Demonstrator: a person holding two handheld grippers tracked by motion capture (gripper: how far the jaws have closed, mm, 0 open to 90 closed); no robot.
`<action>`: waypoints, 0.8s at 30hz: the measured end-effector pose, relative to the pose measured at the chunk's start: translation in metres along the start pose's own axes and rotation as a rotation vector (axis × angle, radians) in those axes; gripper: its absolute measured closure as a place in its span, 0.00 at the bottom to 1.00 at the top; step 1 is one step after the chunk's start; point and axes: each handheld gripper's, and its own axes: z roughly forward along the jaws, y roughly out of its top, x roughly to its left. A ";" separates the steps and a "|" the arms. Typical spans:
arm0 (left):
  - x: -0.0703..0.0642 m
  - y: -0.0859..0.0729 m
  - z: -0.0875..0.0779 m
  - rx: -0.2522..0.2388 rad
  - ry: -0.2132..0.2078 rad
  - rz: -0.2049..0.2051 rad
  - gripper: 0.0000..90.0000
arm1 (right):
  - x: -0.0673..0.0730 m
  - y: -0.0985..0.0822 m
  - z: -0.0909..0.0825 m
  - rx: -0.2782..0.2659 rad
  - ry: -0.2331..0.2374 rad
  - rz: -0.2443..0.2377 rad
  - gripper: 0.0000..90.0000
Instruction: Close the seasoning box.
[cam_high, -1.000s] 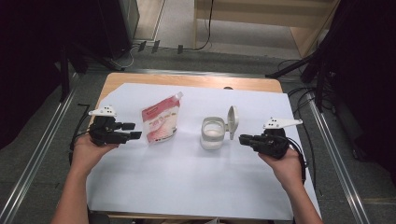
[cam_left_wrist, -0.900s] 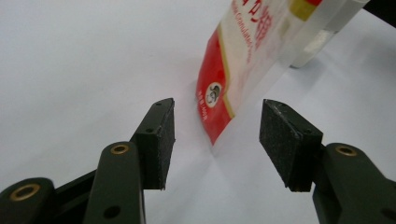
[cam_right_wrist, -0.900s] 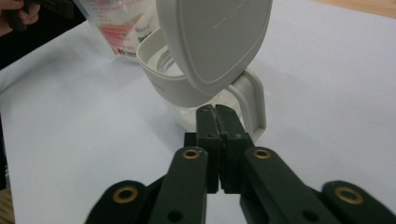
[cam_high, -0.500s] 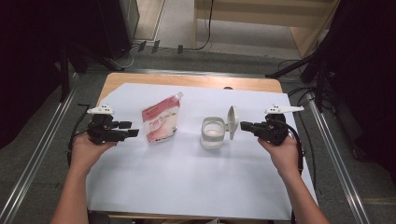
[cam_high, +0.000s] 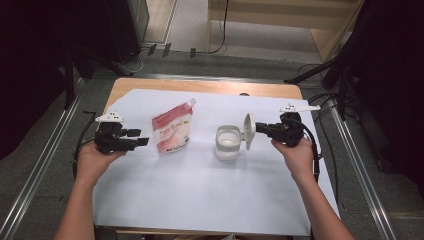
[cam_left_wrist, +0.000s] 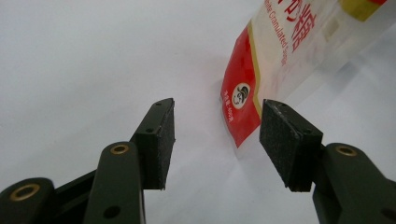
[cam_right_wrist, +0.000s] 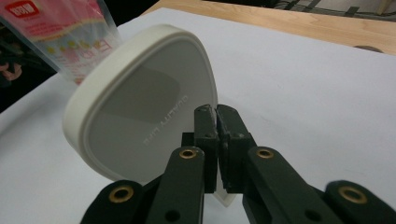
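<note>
- My right gripper (cam_right_wrist: 217, 116) is pressing its pads together with nothing between them, the tips sitting just against the back of the raised lid (cam_right_wrist: 140, 107); I cannot tell whether they are truly touching it.
- In the high view that right gripper (cam_high: 264, 129) is now lying at about 3 o'clock of the white container (cam_high: 227, 142), having travelled up from 4 o'clock over the last second, and it is slowing.
- The lid (cam_high: 248, 131) is standing upright on the container's right edge, so I judge I am lining up to push it over and shut the container.
- My left gripper (cam_left_wrist: 217, 135) is holding its pads apart, empty, with the corner of the red-and-white pouch (cam_left_wrist: 275, 56) lying just beyond them toward 1 o'clock.
- From above, the left gripper (cam_high: 141, 142) is waiting at 9 o'clock of the pouch (cam_high: 172, 128), unmoved, near it but not gripping.
- Pouch and container are both resting on the white sheet (cam_high: 200, 200), well apart, pouch at the container's 9 o'clock.
</note>
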 end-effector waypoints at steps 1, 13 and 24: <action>0.001 0.000 0.000 0.004 -0.005 0.002 0.52 | 0.001 0.001 0.000 0.002 -0.006 -0.012 1.00; 0.000 0.001 0.004 0.009 -0.018 -0.008 0.52 | 0.007 0.004 -0.003 -0.017 -0.027 -0.025 1.00; 0.001 -0.002 0.003 0.021 -0.016 -0.015 0.52 | 0.018 0.005 0.004 -0.012 -0.013 -0.045 1.00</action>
